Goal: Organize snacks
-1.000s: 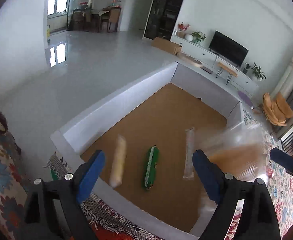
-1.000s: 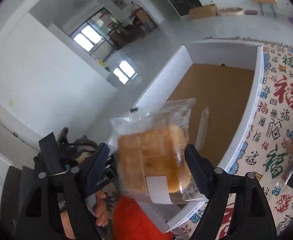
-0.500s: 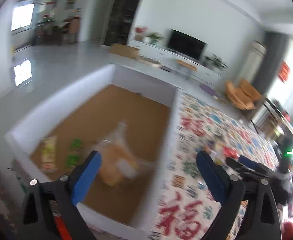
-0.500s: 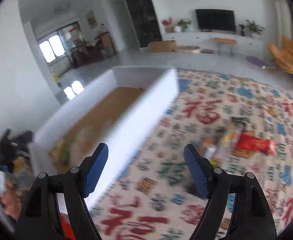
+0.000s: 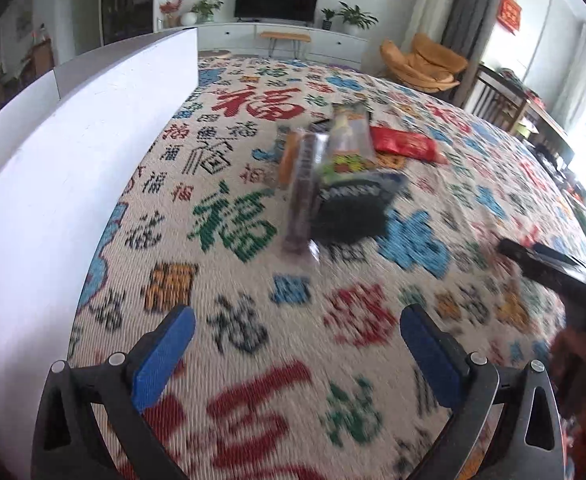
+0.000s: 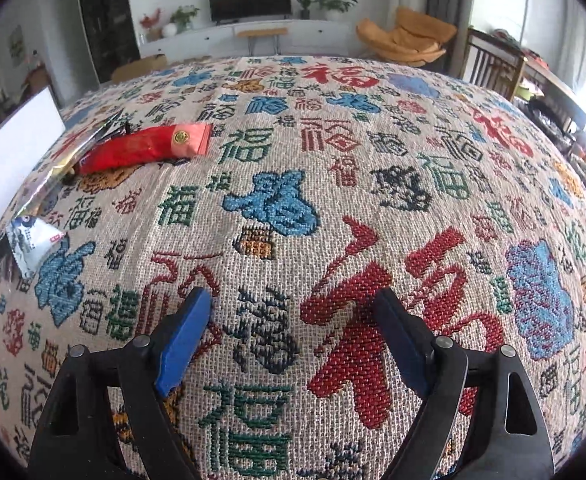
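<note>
My left gripper (image 5: pixel 297 344) is open and empty, low over the patterned cloth. Ahead of it lies a blurred heap of snacks: a dark packet (image 5: pixel 353 204), a clear long stick pack (image 5: pixel 303 188), a clear bag with a green label (image 5: pixel 349 140) and a red packet (image 5: pixel 407 144). The white box wall (image 5: pixel 85 128) stands at the left. My right gripper (image 6: pixel 293 332) is open and empty over bare cloth. In the right wrist view the red packet (image 6: pixel 145 146) lies far left, with a silver packet (image 6: pixel 35 240) nearer the left edge.
The cloth (image 6: pixel 333 200) with red, green and blue characters covers the whole table. The right gripper's body (image 5: pixel 549 268) shows at the right edge of the left wrist view. A TV cabinet (image 6: pixel 249 32) and an orange chair (image 6: pixel 409 40) stand beyond the table.
The right gripper let go of the clear bread bag into the box. Both grippers then swung right, away from the box and toward the snacks on the cloth.
</note>
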